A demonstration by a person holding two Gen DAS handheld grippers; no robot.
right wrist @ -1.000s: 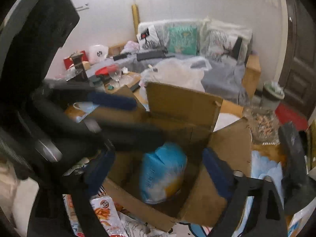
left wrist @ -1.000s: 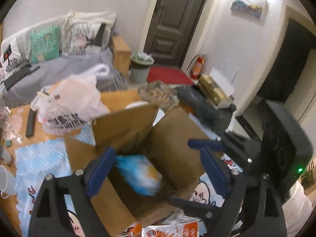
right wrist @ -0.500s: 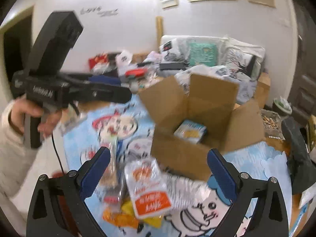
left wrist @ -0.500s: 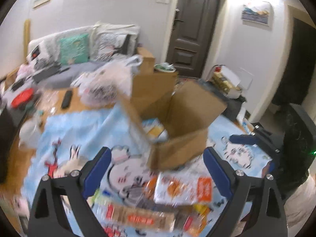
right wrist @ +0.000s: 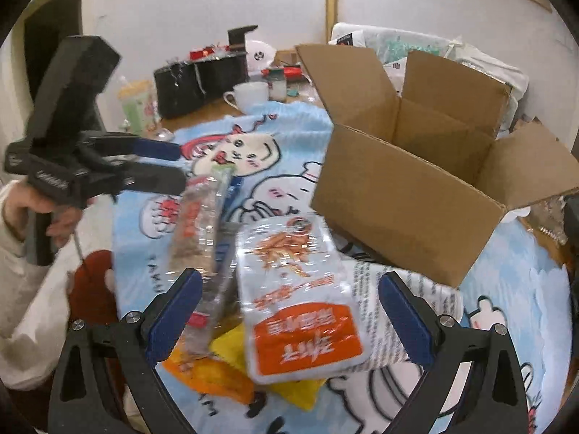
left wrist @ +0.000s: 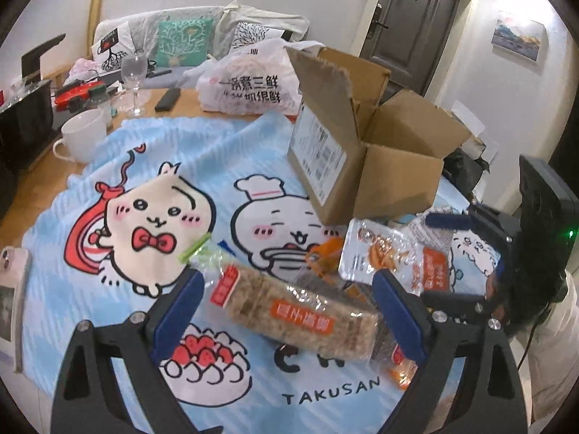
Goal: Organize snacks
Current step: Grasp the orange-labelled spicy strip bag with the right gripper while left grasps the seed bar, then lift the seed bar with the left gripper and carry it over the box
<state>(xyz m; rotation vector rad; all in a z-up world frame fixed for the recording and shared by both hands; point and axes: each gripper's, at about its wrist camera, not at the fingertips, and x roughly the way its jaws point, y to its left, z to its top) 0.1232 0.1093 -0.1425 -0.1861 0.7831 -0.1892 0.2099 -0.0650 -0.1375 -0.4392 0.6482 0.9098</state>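
Both grippers have dropped from the brown cardboard box [left wrist: 376,166] toward the crinkly packets: left gripper [left wrist: 289,311] spread around a long cracker sleeve [left wrist: 300,314], right gripper [right wrist: 289,318] spread over a glossy white-orange pouch [right wrist: 296,296].

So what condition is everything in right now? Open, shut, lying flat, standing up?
cardboard box: upright, flaps open.
left gripper: open, holding nothing, long cracker pack between its fingers.
right gripper: open, empty, over the white-and-orange pouch.
long cracker pack: sealed, lying flat.
white-and-orange pouch: sealed, lying on other packets.
wine glass: standing upright.
white mug: upright.
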